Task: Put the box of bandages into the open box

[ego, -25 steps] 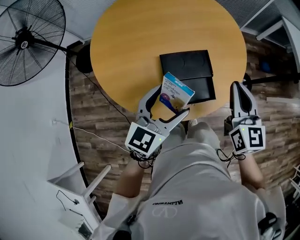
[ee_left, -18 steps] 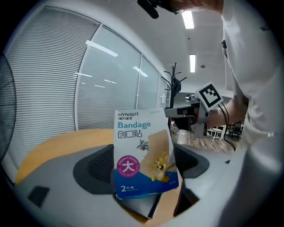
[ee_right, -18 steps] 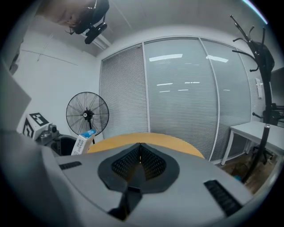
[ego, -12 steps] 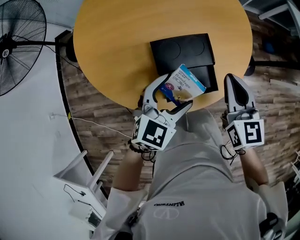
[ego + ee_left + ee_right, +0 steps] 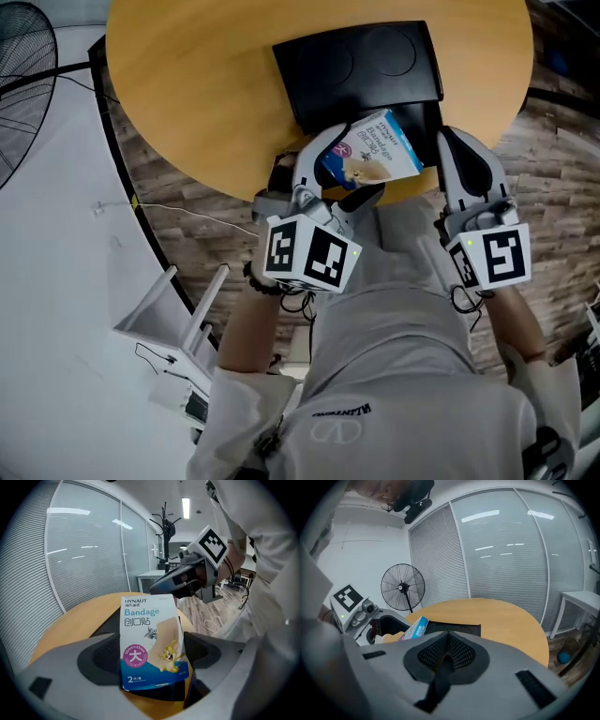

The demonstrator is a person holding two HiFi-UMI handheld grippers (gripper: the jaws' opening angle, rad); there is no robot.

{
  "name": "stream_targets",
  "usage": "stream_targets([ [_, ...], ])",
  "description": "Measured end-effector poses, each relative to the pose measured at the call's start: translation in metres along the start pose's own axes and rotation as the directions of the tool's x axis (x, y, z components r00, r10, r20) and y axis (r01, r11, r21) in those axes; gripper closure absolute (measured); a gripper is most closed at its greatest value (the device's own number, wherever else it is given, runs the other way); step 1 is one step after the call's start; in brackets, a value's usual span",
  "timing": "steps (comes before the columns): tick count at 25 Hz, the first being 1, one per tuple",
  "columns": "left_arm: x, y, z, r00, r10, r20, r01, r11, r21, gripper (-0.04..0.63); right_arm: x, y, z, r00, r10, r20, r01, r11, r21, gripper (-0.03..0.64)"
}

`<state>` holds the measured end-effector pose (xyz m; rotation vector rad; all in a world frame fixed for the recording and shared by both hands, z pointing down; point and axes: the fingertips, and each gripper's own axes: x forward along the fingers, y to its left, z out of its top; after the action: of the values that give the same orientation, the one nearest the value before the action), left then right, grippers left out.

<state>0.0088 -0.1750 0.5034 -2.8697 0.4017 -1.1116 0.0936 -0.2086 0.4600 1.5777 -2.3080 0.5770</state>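
Observation:
The bandage box [image 5: 370, 155] is white and blue with cartoon print. My left gripper [image 5: 342, 178] is shut on its lower part and holds it upright above the near edge of the round wooden table [image 5: 206, 103]. Just beyond it lies the black open box [image 5: 361, 61]. In the left gripper view the bandage box [image 5: 150, 639] stands between the two jaws of my left gripper [image 5: 151, 660], with the black box [image 5: 105, 626] behind it. My right gripper [image 5: 461, 150] hovers shut and empty to the right of the bandage box. The right gripper view shows the right gripper [image 5: 447, 645] with its jaws pressed together, and the bandage box [image 5: 417, 627] to the left.
A pedestal fan [image 5: 19, 56] stands at the far left on the wood-plank floor. A white chair [image 5: 178, 319] and a thin cable [image 5: 197, 220] lie at the lower left. A coat stand [image 5: 166, 517] and glass walls rise beyond the table. A white side table [image 5: 581, 602] stands on the right.
The left gripper has carried the bandage box forward and to the right, up to the near edge of the black box. The right gripper has moved forward alongside, still shut.

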Motion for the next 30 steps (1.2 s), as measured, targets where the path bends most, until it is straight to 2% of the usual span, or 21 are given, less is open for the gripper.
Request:
stream_targets([
  [7,0.046,-0.007,-0.021,0.983,-0.079,-0.164,0.094,0.992,0.084,0.167,0.018,-0.021,-0.031,0.996,0.053,-0.065,-0.051,0.998,0.024,0.600],
  [13,0.055,-0.013,-0.040,0.950,-0.096,-0.298,0.153,0.973,0.174,0.167,0.018,-0.017,-0.038,0.994,0.076,-0.083,-0.075,0.997,0.020,0.600],
  [17,0.056,-0.010,-0.049,0.929,-0.104,-0.356,0.183,0.963,0.196,0.167,0.020,-0.016,-0.040,0.993,0.081,-0.088,-0.079,0.997,0.023,0.600],
  [23,0.056,-0.013,-0.058,0.918,-0.123,-0.376,0.209,0.958,0.197,0.166,0.020,-0.008,-0.044,0.992,0.082,-0.093,-0.080,0.997,0.024,0.600],
  [30,0.061,-0.010,-0.054,0.925,-0.123,-0.360,0.208,0.956,0.208,0.163,0.019,-0.006,-0.044,0.993,0.073,-0.090,-0.070,0.997,0.031,0.600],
])
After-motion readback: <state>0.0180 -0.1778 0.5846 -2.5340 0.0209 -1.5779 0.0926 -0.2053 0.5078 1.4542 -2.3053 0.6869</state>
